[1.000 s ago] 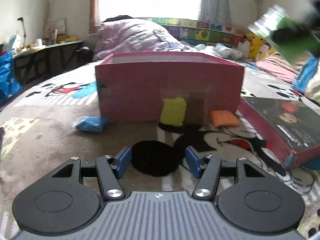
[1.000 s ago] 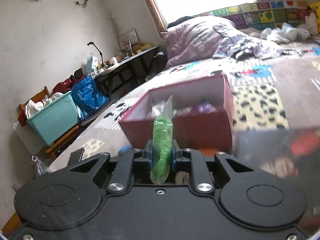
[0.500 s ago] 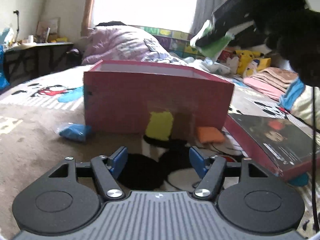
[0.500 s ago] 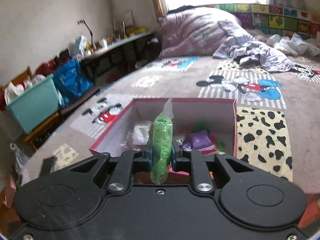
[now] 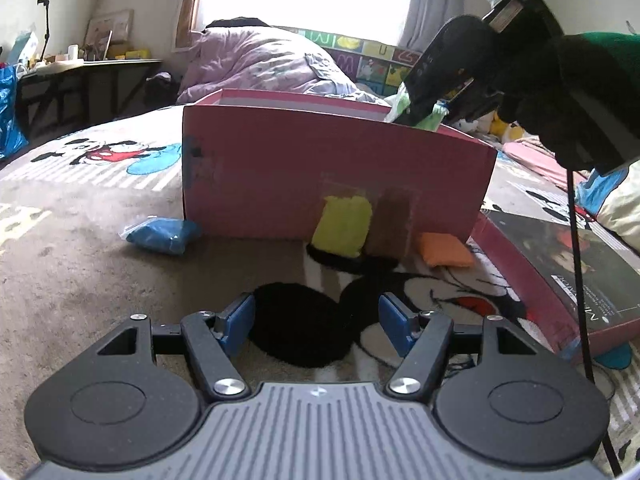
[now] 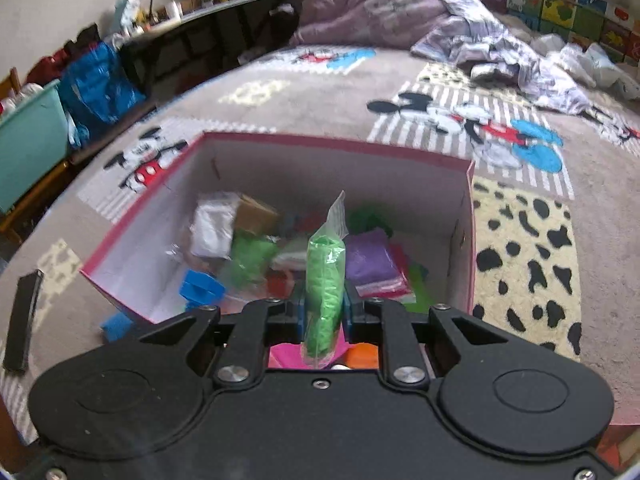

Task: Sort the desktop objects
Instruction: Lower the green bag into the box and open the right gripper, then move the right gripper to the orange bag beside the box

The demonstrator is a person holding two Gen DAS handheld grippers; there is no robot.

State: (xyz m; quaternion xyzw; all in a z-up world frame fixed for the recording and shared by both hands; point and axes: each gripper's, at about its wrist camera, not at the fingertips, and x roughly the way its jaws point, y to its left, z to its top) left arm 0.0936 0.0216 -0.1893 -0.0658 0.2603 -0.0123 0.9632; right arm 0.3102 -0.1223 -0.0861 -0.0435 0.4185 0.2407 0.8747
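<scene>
Your right claw (image 6: 324,312) is clamped on a green packet (image 6: 325,280), holding it upright by its lower half so the clear top flap sticks up; that grip lets the packet fall straight once you let go. You have it poised over the near edge of the pink box (image 6: 464,216), which already holds a jumble of other packets, so the drop looks like the step in hand. From the left camera the same packet (image 5: 434,120) shows just above the box rim (image 5: 304,106), at its right end.

Your left claw (image 5: 317,316) hangs low over the bed with its fingers spread wide and nothing between them. Ahead of it, still outside the box, lie a blue packet (image 5: 162,235), a yellow one (image 5: 342,226) leaning on the box front, a brown one (image 5: 390,222) beside that, and an orange one (image 5: 444,249), all near and within reach, probably next to sort
</scene>
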